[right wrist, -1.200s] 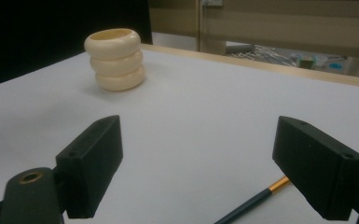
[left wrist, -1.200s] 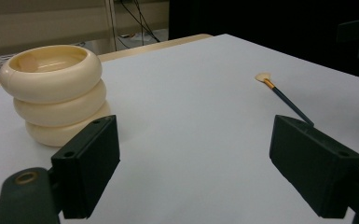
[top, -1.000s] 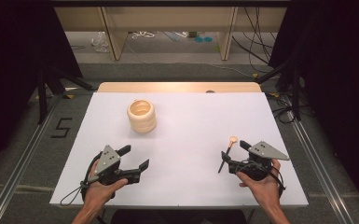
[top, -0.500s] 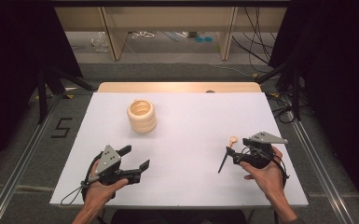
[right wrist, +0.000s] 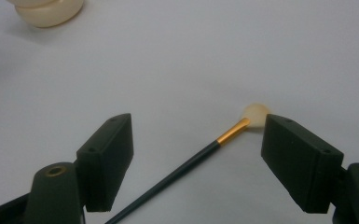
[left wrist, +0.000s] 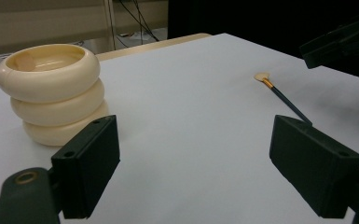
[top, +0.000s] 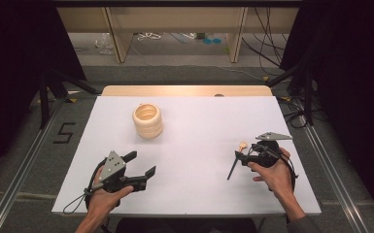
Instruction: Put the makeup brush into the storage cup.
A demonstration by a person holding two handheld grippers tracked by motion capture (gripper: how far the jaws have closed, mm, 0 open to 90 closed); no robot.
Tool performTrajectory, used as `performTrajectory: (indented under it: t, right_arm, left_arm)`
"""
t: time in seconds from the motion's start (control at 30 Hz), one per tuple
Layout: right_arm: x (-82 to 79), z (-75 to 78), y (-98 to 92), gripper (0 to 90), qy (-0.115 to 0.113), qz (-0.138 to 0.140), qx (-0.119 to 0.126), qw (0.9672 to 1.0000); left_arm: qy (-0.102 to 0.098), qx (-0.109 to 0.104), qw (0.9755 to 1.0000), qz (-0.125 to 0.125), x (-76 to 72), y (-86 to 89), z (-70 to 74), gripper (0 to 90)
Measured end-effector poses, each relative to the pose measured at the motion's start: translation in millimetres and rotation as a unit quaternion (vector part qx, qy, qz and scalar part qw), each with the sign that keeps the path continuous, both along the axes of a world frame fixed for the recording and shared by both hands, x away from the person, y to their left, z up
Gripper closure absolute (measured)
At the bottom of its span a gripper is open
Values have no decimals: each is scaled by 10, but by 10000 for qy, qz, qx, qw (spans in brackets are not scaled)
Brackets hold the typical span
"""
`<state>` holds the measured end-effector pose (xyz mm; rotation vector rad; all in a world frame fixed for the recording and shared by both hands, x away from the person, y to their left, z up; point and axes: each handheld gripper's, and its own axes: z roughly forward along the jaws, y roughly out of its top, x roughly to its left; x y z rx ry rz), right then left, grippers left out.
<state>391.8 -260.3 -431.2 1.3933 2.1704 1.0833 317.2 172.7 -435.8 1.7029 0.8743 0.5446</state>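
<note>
1. The right gripper (right wrist: 196, 154) had its jaws spread wide, and they had just been closing a little, with the brush (right wrist: 186, 163) lying between them but not touched by either pad.
2. Compared with a second earlier, that gripper had slid across the surface (top: 199, 141) so the jaws now straddled the brush; I judged this the approach to a pick-up, with the squeeze not yet made.
3. The brush lay flat on the surface near its right edge, tuft end pointing away from the person, handle running back toward the right hand (top: 272, 174).
4. It was a slim thing: a thin, glossy black handle, a short gold ferrule, then a small, soft, cream fan of bristles.
5. The left gripper (top: 143, 165) had stayed put near the front left of the surface, jaws open wide with nothing in them.
6. Farther off stood the ringed pot (top: 147, 120), well apart from both grippers: cream, smooth and slightly shiny, shaped like three fat rings stacked, open at the top.
7. The surface itself was a plain matte white sheet, with a pale wooden edge showing along the far side.
</note>
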Motion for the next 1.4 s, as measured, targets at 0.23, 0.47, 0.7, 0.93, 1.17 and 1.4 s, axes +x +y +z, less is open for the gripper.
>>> performTrajectory:
  t: [0.23,0.47,0.7,0.93,1.17,1.4]
  right_arm:
    - [99,-17,12,278,351,-55,-103,9993]
    - [180,-53,64,297,477,37,-273,9985]
    - [265,-110,84,312,548,63,-307,9980]
    - [316,-121,114,339,721,195,-473,9961]
    - [383,-165,136,364,927,177,-627,9936]
    - [394,-152,136,370,1286,129,-652,9895]
  left_arm:
    - [4,10,10000,-3,0,-2,-1,159]
    - [4,-4,10000,4,-1,2,1,159]
    - [5,7,10000,-1,0,-2,0,159]
    - [5,5,10000,-3,-1,-1,0,159]
    - [6,1,10000,-6,-1,0,0,159]
    - [8,-1,10000,-5,-1,-1,0,159]
